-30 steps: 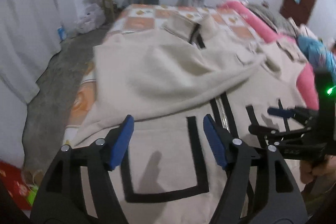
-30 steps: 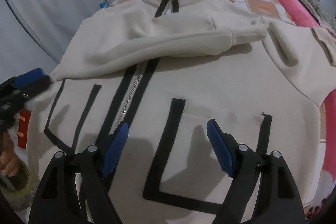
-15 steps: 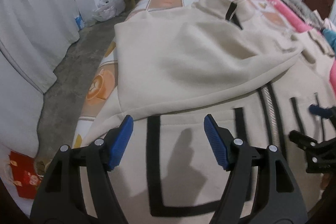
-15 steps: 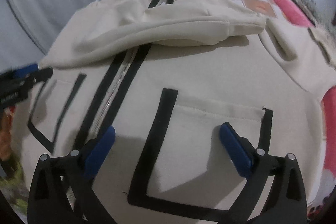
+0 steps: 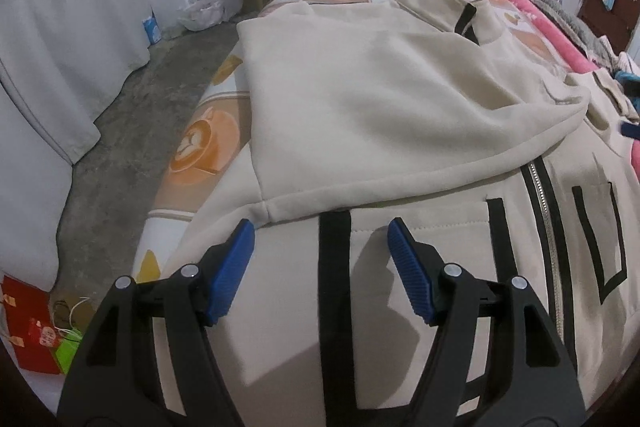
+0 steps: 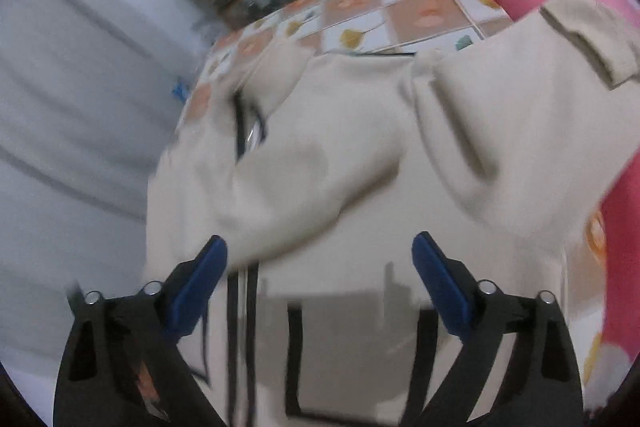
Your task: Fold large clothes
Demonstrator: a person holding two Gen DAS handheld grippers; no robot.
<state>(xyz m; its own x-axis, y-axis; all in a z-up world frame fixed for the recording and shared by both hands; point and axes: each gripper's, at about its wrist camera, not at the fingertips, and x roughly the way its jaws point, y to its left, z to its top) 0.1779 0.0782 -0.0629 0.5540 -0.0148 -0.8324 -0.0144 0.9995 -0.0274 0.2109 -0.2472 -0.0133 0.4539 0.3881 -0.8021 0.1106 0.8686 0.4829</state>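
A cream jacket [image 5: 380, 99] is spread zipped-side up on a bed [image 5: 208, 143], filling the centre and right of the left view, with one sleeve [image 5: 400, 167] already laid across the chest. The left gripper [image 5: 320, 239] hangs with fingers apart and empty over the pocket trim [image 5: 334, 267] at lower centre, near the sleeve's seam. The right gripper [image 6: 320, 251] is also parted and empty; its jaws have just been narrowing, with nothing between them. The other sleeve [image 6: 500, 131], at the right of the right view, would best be pinched near its cuff and drawn flat across. The right view is smeared, so seams and the cuff are hard to read; the hem is cut off.
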